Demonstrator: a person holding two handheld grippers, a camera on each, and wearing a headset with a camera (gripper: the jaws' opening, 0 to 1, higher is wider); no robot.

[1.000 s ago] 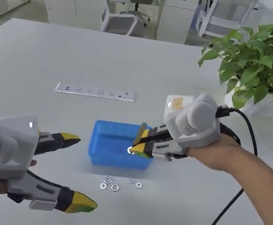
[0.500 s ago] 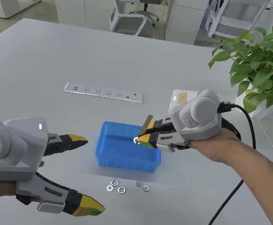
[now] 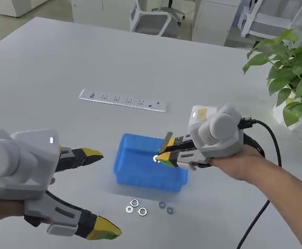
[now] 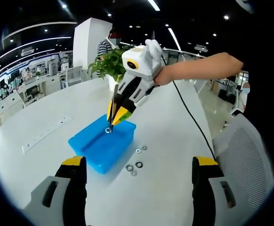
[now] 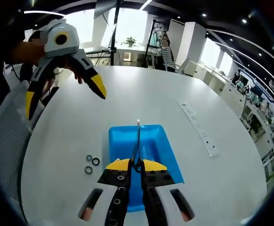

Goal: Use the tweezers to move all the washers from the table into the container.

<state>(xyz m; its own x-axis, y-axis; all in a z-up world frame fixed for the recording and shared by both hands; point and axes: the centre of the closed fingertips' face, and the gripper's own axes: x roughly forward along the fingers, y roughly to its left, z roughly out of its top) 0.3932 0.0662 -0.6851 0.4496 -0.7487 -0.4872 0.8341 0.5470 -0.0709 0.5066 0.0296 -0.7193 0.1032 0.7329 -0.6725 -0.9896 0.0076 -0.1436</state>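
Observation:
My right gripper (image 3: 164, 155) is shut on a pair of tweezers (image 3: 164, 147), whose tip holds a small washer (image 3: 156, 158) over the blue container (image 3: 140, 175). In the left gripper view the same washer (image 4: 108, 130) hangs at the tweezers' tip above the container (image 4: 95, 147). In the right gripper view the tweezers (image 5: 137, 141) reach out over the container (image 5: 152, 141). Several washers (image 3: 142, 208) lie on the table just in front of the container. My left gripper (image 3: 104, 193) stands open to the left, holding nothing.
A white power strip (image 3: 122, 100) lies on the table beyond the container. A potted plant (image 3: 290, 78) stands at the right edge. A black cable (image 3: 259, 207) trails from the right gripper. Chairs stand past the table's far edge.
The head view has shifted left. The tweezers' tip with the washer has risen slightly over the container. My left gripper stays open in much the same place.

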